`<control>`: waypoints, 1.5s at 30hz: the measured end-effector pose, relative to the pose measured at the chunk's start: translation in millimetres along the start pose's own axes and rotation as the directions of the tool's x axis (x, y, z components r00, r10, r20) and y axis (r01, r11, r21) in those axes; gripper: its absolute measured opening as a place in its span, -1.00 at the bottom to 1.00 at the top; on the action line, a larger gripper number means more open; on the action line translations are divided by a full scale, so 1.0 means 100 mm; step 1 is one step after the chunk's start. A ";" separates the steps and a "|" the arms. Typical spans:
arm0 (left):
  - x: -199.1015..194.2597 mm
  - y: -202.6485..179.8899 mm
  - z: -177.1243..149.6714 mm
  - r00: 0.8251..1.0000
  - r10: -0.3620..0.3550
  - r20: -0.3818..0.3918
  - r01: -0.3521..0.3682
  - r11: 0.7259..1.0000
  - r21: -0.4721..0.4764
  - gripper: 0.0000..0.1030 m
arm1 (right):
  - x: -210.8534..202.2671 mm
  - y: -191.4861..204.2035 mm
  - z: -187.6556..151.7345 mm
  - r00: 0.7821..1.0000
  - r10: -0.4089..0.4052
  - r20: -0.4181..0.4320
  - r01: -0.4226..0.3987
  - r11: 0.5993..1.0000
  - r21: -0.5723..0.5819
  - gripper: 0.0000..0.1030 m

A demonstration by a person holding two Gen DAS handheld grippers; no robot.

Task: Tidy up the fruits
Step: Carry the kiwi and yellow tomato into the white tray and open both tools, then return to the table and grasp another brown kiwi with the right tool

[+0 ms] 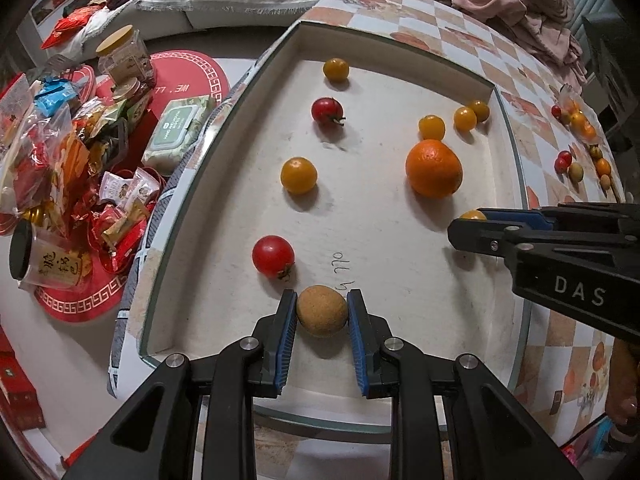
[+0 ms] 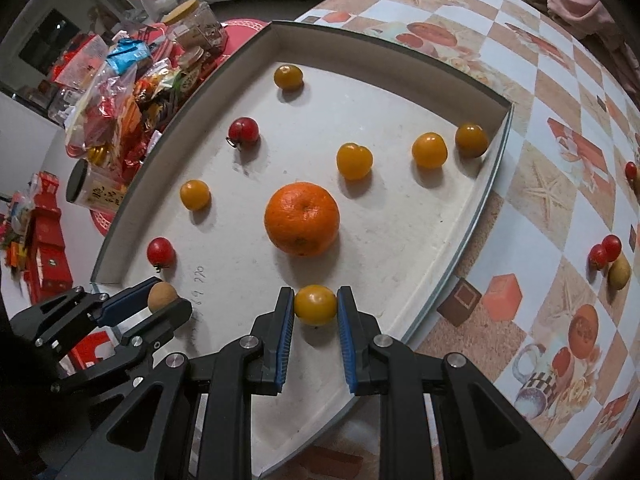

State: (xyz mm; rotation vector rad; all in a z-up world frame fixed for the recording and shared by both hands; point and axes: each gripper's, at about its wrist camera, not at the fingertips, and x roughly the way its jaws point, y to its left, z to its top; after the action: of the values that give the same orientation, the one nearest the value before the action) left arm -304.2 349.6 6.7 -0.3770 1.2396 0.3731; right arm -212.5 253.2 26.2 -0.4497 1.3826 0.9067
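The left gripper (image 1: 322, 310) has its jaws clamped on a brown longan (image 1: 321, 311), low over the white tray (image 1: 224, 128). The right gripper (image 2: 315, 306) likewise has its jaws closed on a small yellow tomato (image 2: 315, 305) above the tray's near edge. Just beyond the right jaws sits 1 orange (image 2: 302, 219); farther off lie 5 yellow tomatoes and 2 red ones, including a red tomato (image 1: 273, 256) just left of the left jaws. Well right of both jaws, several small fruits (image 2: 610, 256) remain loose on the checkered table (image 2: 532, 208). So the gathering looks over halfway done: both held fruits need releasing, then the table's leftovers collecting.
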 end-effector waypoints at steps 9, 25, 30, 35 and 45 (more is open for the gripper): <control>0.02 -0.09 -0.04 0.999 0.044 0.012 -0.045 0.997 0.059 -0.48 | 0.08 0.03 -0.01 1.000 -0.015 0.003 0.015 1.000 -0.018 -0.54; -0.08 -0.13 -0.07 0.995 0.083 0.052 -0.088 0.991 0.104 0.29 | -0.09 -0.04 0.03 0.999 0.037 0.025 -0.038 0.999 0.021 0.13; -0.10 -0.21 -0.03 0.996 0.081 0.038 -0.085 0.987 0.136 0.29 | -0.33 -0.12 0.05 0.994 0.059 0.088 -0.064 0.997 0.053 0.40; -0.20 -0.37 0.07 0.996 0.071 0.062 -0.080 0.984 0.158 0.29 | -0.54 -0.32 0.00 0.990 0.048 0.134 -0.062 0.993 0.103 0.41; -0.37 -1.07 0.35 0.994 -0.004 0.109 -0.023 0.969 0.246 0.29 | -0.81 -1.31 -0.40 0.984 -0.073 0.160 0.018 0.948 0.318 0.41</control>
State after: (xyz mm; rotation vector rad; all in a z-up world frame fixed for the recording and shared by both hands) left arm -235.1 269.6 60.2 -0.1356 1.1648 0.2399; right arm -132.3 121.6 66.6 -0.1546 1.3247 0.6533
